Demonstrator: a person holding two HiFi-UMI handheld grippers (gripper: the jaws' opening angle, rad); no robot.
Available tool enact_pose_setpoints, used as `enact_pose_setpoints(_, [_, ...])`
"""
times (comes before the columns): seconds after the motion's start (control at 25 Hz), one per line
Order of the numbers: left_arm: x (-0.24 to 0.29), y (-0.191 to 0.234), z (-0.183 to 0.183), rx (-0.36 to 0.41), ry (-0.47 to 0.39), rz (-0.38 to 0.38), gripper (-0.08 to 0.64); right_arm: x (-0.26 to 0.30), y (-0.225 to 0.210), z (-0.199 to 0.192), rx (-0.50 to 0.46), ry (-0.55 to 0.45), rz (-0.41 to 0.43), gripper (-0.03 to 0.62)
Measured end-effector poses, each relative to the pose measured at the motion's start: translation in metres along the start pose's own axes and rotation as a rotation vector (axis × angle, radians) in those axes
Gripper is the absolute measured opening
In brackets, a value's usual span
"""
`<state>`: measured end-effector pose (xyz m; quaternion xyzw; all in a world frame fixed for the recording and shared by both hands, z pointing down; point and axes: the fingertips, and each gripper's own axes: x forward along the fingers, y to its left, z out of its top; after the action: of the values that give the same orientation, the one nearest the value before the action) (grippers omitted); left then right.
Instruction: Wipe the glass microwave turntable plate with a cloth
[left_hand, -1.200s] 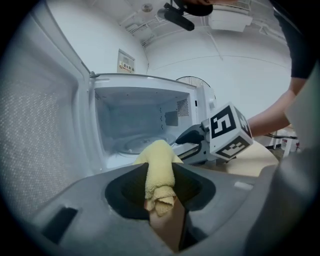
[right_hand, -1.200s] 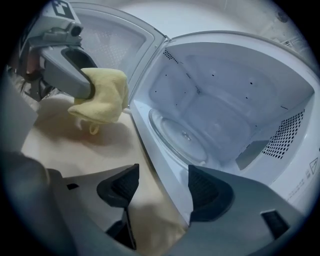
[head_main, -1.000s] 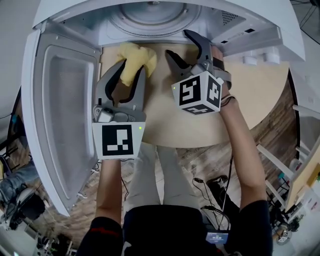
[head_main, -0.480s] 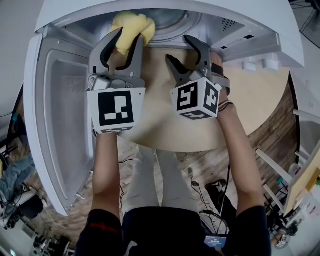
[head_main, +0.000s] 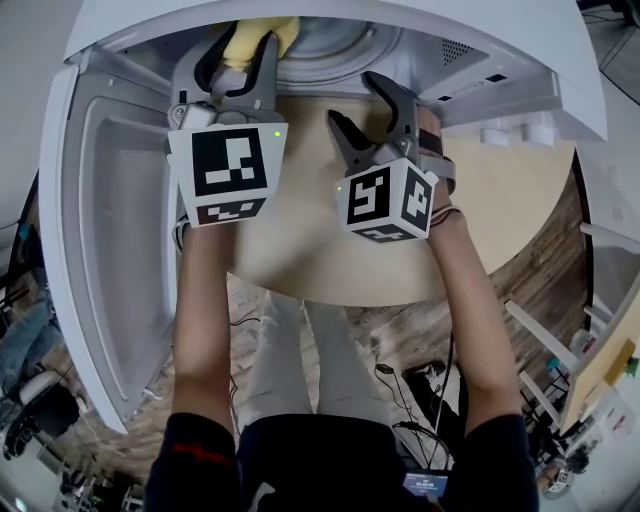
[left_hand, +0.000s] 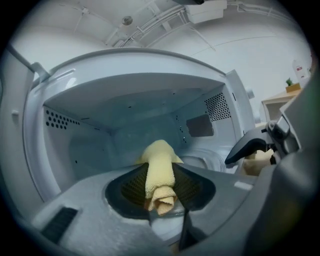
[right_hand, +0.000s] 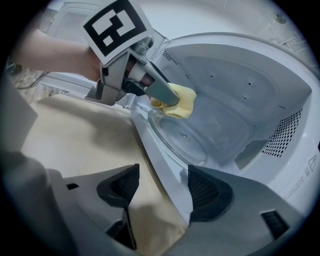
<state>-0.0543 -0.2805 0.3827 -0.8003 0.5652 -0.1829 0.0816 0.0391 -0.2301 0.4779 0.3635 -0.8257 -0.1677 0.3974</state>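
We see a white microwave (head_main: 520, 80) at the far edge of a round tan table (head_main: 500, 190). Its door (head_main: 120, 230) is swung fully open to our left. From the right gripper view we look into the pale cavity (right_hand: 240, 75), which has rows of vent holes in its side wall. The glass plate (right_hand: 185, 135) lies flat on the cavity floor, clear and round, with a small hub at its centre.

Our left gripper (head_main: 240, 50) reaches past the front sill into the opening. Its marker cube sits over the table edge, just beside the door. Our right gripper (head_main: 355, 100) is outside the microwave and over the table, to the right of the left one and apart from it. Its tips point toward the opening.

In the left gripper view, the left gripper (left_hand: 161, 192) has its jaws closed narrowly on a yellow cloth (left_hand: 160, 170). The cloth is rolled into a thick fold that sticks out beyond the jaw tips. In the right gripper view, that cloth (right_hand: 177, 102) is over the near left rim of the plate. We cannot tell whether it presses on the glass.

The right gripper (right_hand: 162, 187) has its jaws spread wide with nothing between them. Only the table (right_hand: 75, 130) and the microwave's sill show below the gap.
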Motion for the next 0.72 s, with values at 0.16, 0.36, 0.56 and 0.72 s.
enact_pose_setpoints(0.16, [0.005,-0.006,-0.006,0.032,-0.001,-0.033,0.130,0.001,0.000,0.001,0.000,-0.002,0.000,0.270])
enact_pose_setpoints(0.36, [0.012,-0.014,-0.020,0.099,0.034,-0.025,0.130,0.000,0.000,0.000,0.000,-0.001,0.001,0.270])
enact_pose_setpoints(0.56, [0.017,-0.019,-0.031,0.128,0.059,-0.035,0.130,0.000,0.000,0.000,0.001,-0.002,0.001,0.269])
enact_pose_setpoints(0.72, [0.020,-0.021,-0.032,0.153,0.066,-0.038,0.130,0.000,0.000,0.000,0.000,-0.002,0.002,0.269])
